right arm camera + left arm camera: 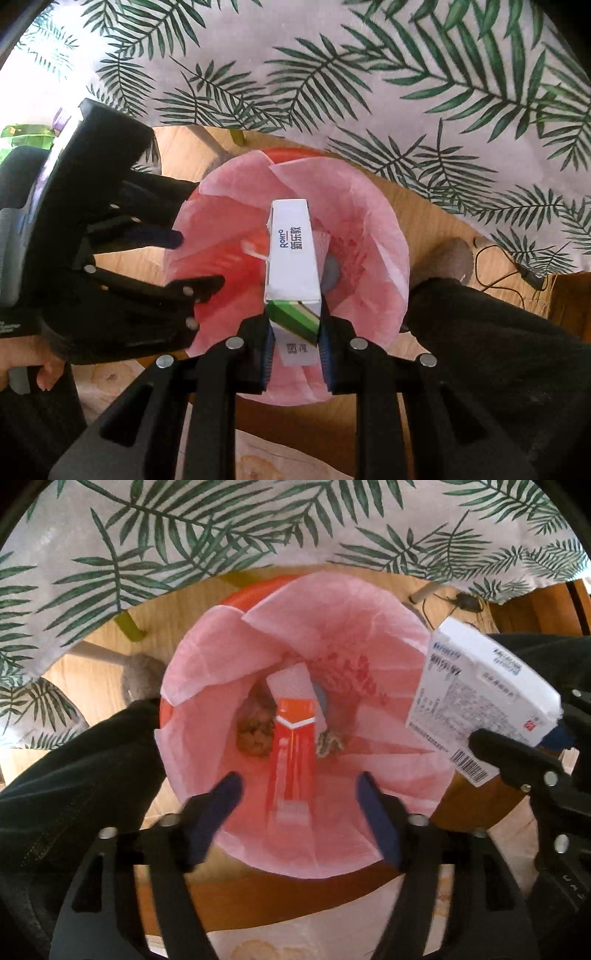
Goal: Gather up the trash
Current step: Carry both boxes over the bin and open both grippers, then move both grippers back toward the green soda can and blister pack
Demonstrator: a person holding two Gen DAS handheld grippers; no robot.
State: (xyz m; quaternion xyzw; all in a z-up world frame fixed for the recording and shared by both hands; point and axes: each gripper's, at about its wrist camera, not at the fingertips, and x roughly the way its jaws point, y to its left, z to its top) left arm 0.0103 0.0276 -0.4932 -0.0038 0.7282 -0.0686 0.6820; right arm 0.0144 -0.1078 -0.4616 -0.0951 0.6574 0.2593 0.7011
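A red bin lined with a pink bag (pixel 347 635) sits on the floor below both grippers; it also shows in the right wrist view (pixel 369 229). Inside lie a red and white carton (pixel 293 738) and crumpled brown scraps (pixel 255 727). My left gripper (pixel 299 786) is open and empty above the bin's mouth; it also appears in the right wrist view (pixel 199 258). My right gripper (pixel 295 332) is shut on a small white box (pixel 293 254), held over the bin. That box shows at the right of the left wrist view (pixel 480 698).
A palm-leaf tablecloth (pixel 184 535) hangs over the table edge behind the bin. Table legs (pixel 129 627) stand to the left. A black cable (pixel 509 266) lies on the wooden floor at the right. My dark trouser legs (pixel 498 350) flank the bin.
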